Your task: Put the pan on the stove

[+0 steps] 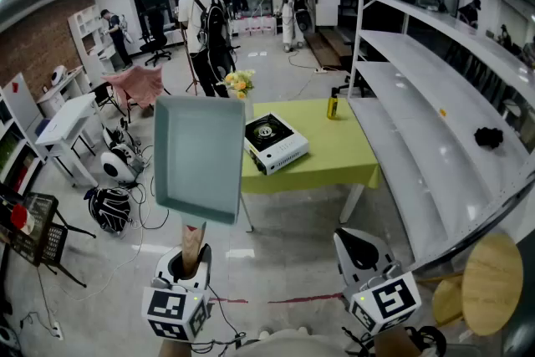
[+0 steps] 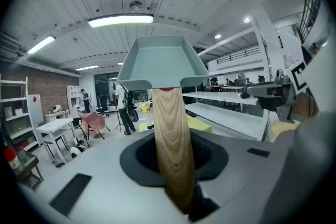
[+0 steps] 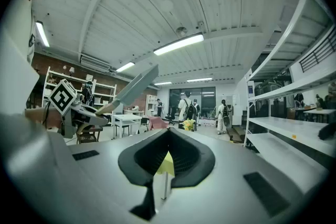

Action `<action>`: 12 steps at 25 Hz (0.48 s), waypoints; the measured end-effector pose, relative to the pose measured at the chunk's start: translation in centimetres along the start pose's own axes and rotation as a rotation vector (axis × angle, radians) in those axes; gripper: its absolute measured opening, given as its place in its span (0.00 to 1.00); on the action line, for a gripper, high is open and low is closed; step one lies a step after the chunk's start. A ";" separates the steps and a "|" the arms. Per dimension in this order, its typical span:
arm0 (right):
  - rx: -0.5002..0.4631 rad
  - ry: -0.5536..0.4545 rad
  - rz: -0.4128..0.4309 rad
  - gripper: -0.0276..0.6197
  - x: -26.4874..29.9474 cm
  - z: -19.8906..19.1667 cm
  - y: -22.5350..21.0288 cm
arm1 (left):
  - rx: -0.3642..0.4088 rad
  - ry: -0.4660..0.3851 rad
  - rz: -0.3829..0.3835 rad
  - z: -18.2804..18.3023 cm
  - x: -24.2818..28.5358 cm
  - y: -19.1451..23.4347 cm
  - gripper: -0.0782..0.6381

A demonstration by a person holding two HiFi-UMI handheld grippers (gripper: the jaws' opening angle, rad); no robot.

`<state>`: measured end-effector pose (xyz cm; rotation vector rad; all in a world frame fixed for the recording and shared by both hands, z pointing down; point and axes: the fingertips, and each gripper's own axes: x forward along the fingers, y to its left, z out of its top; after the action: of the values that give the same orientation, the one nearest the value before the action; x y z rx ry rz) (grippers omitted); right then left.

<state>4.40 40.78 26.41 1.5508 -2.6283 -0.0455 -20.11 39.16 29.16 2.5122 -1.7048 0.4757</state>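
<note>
A square grey-blue pan (image 1: 199, 159) with a wooden handle (image 1: 193, 242) is held up in the air, tilted toward me, left of the green table. My left gripper (image 1: 191, 262) is shut on that handle at the lower left. In the left gripper view the handle (image 2: 172, 139) runs up from between the jaws to the pan (image 2: 160, 63). A white portable stove (image 1: 276, 143) with a black top sits on the table's near left corner. My right gripper (image 1: 358, 245) hangs at the lower right, shut and empty. The right gripper view shows its jaws (image 3: 167, 165) together, and the pan (image 3: 134, 86) at the left.
The green table (image 1: 334, 155) also carries a yellow bottle (image 1: 333, 105) and flowers (image 1: 238, 82). White shelving (image 1: 435, 96) runs along the right with a black object (image 1: 488, 136) on it. A wooden stool (image 1: 491, 282) stands at lower right. Several people stand at the back.
</note>
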 end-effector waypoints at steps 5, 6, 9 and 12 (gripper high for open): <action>0.031 -0.011 0.003 0.05 -0.6 -0.2 -1.0 | 0.005 -0.006 -0.010 0.6 0.3 -1.0 0.23; 0.041 -0.014 0.006 0.05 -0.7 -0.3 -1.1 | 0.003 -0.009 -0.011 0.7 0.3 -1.2 0.23; 0.052 -0.012 0.013 0.05 -1.0 -0.5 -1.5 | 0.000 -0.012 -0.015 0.8 0.6 -1.6 0.23; 0.052 -0.009 0.015 0.05 -1.3 -0.8 -2.2 | 0.000 0.001 -0.009 0.7 1.0 -2.0 0.23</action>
<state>7.01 40.88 26.93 1.5497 -2.6684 0.0177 -17.76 38.84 29.03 2.5183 -1.6920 0.4763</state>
